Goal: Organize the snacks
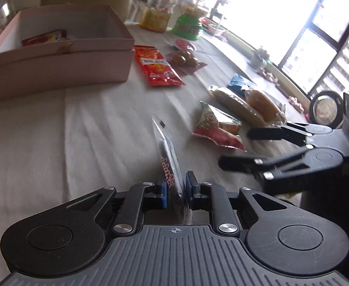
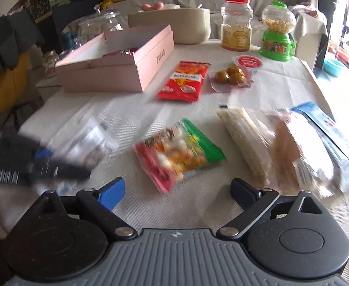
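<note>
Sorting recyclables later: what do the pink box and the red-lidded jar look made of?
The pink box looks like matte cardboard: flat stiff walls, a thin rim, a white lining and no shine. The red-lidded jar seems to be clear plastic, though glass is possible: you can see through it, it has moulded shoulders, and the screw lid looks plastic.

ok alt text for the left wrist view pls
The left gripper is shut on a thin clear packet held edge-up over a white tablecloth. Beyond it sit an open pink box with a red packet inside and loose snacks; the open right gripper reaches in from the right.
</note>
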A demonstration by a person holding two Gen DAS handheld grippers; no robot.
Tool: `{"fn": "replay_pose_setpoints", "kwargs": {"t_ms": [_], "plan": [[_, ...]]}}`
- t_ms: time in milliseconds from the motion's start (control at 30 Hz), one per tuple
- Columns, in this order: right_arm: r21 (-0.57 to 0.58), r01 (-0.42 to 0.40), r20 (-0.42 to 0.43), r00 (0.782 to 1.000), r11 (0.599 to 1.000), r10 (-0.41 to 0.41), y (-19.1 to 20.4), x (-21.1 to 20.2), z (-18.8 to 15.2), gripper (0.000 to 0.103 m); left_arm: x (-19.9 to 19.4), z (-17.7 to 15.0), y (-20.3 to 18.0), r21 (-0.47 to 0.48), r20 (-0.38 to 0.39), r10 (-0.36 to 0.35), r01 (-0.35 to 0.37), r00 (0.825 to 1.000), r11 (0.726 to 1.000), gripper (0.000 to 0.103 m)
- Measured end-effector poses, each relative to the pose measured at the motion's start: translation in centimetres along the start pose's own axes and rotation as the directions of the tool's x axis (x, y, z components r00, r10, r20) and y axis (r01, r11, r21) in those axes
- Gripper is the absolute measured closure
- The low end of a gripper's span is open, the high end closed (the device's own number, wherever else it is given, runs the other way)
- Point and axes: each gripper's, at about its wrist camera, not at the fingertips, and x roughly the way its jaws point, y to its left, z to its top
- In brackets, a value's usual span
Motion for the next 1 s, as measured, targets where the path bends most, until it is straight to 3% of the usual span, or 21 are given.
{"fn": "replay_pose_setpoints", "kwargs": {"t_ms": [100,300,533,700,833,1000], "plan": [[-0.036,0.007,0.009,1.0,0.999,-0.007,0.6,1.7,1.3,0.014,-0.6,-0.4,0.8,-0.07,0.007,-0.004,0.004,1.0,0.998,0.084],[-0.173,-0.021,-0.023,1.0,0.985,0.017,0.8,1.3,1.0,0.017,-0.9,-0.6,0.4,-0.051,0.013,0.041,-0.041,0.999,0.998,0.083],[-0.055,0.048,-0.025,0.998,0.997,-0.05,-1.3,-0.9,-0.7,0.017,-0.7,-0.6,0.8,-0.07,0.017,0.018,-0.017,1.0,0.997,0.083],[0.05,-0.03,-0.038,0.999,0.998,0.032,-0.1,0.5,1.1,0.016,-0.7,-1.0,0.4,-0.064,0.033,0.032,-0.029,0.999,0.998,0.083],[0.04,0.024,-0.026,0.999,0.999,-0.023,1.2,2.8,2.8,0.016,-0.9,-1.3,0.2,-0.059,0.048,0.04,-0.037,0.998,0.998,0.083],[-0.066,0.063,-0.002,0.998,0.996,-0.063,2.1,3.8,3.2,0.02,-1.1,-1.5,0.3,-0.061,0.056,0.035,-0.031,0.998,0.998,0.083]]}}
